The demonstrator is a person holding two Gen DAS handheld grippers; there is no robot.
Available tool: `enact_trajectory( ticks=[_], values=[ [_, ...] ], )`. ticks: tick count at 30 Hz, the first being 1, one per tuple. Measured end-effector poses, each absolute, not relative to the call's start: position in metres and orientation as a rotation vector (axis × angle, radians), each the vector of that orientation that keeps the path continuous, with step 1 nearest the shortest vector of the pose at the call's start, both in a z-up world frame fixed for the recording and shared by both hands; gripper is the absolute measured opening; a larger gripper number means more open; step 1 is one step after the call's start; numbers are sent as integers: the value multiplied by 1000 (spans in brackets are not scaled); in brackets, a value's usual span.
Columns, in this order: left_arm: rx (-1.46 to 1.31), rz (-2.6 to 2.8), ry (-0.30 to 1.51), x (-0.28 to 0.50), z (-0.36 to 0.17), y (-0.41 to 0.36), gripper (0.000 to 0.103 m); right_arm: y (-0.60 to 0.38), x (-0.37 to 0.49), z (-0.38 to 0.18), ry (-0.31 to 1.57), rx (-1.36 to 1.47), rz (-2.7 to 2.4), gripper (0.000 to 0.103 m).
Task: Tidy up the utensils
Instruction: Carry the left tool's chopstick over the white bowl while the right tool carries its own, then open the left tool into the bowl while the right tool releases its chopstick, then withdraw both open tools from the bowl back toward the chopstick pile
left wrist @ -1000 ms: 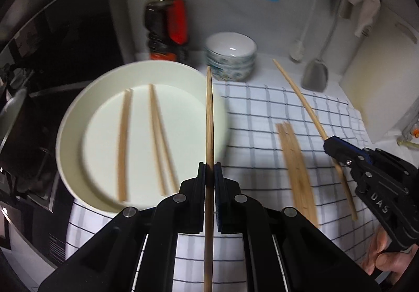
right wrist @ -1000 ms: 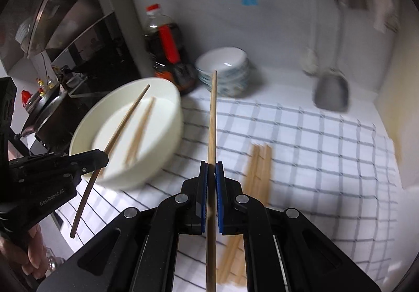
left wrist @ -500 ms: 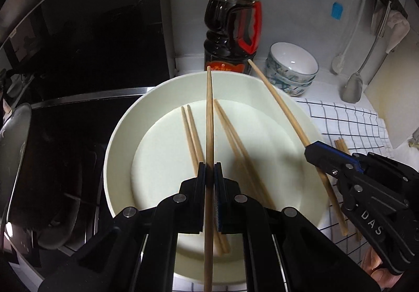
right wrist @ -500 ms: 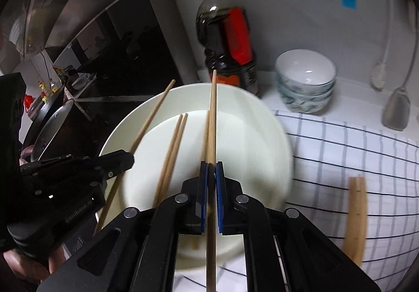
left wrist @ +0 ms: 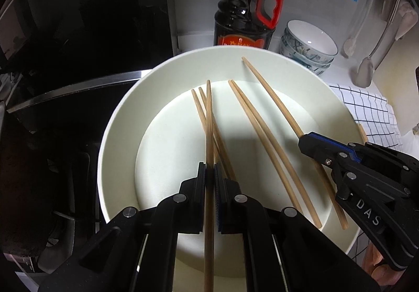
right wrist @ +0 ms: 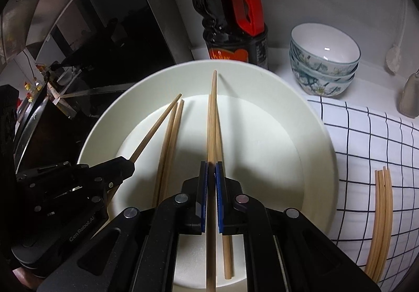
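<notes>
A wide white bowl (left wrist: 125, 114) holds several wooden chopsticks (left wrist: 251, 122) lying loose on its bottom. My left gripper (left wrist: 209, 170) is shut on one chopstick (left wrist: 208, 122), which points forward over the left half of the bowl. My right gripper (right wrist: 211, 170) is shut on another chopstick (right wrist: 212, 114), hanging over the middle of the bowl (right wrist: 301, 108). In the left wrist view the right gripper (left wrist: 305, 139) comes in from the right; in the right wrist view the left gripper (right wrist: 129, 165) comes in from the left. Both held chopsticks hover just above the ones in the bowl.
A small bundle of chopsticks (right wrist: 381, 213) lies on the checked cloth (right wrist: 366, 140) right of the bowl. Behind the bowl stand a dark sauce bottle (left wrist: 246, 4) and stacked patterned bowls (left wrist: 309, 43). A black hob (left wrist: 52, 135) lies to the left. Utensils (left wrist: 364, 72) hang on the wall.
Both grippers have carried their chopsticks leftward from above the checked cloth to above the white bowl and come lower. The bowl now fills both views.
</notes>
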State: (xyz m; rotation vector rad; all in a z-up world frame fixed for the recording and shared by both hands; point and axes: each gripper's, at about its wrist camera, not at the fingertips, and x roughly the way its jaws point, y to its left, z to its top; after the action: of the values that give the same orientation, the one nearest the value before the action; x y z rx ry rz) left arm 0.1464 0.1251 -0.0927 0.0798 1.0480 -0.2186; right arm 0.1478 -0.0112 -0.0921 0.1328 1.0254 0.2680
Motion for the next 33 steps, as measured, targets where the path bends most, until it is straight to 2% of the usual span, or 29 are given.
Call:
enact_trajectory(
  ticks=[12,14,16,17,18,20,22,27,33],
  values=[
    [80,-209,1073,150,-99,129,7,-14,147,-93,1039,115,240,6],
    [76,-207,1077,149,-98,130,8,-15,145,-91,1036,115,233,9],
    [69,-203,1076,147,-97,132,14,-16,143,-88,1027,120,227,25],
    [68,-197,1075,146,-96,134,28,-17,142,-86,1018,121,223,27],
    [67,-192,1072,145,-95,135,46,-18,141,-84,1012,120,222,29],
    [64,-170,1041,140,-89,139,66,-20,140,-81,1001,115,215,33],
    [75,-158,1017,137,-84,140,68,-22,138,-78,993,117,207,40],
    [75,-148,1009,132,-77,145,77,-29,134,-73,986,135,193,45],
    [63,-143,1007,127,-73,150,80,-27,128,-68,973,128,198,49]
  ],
)
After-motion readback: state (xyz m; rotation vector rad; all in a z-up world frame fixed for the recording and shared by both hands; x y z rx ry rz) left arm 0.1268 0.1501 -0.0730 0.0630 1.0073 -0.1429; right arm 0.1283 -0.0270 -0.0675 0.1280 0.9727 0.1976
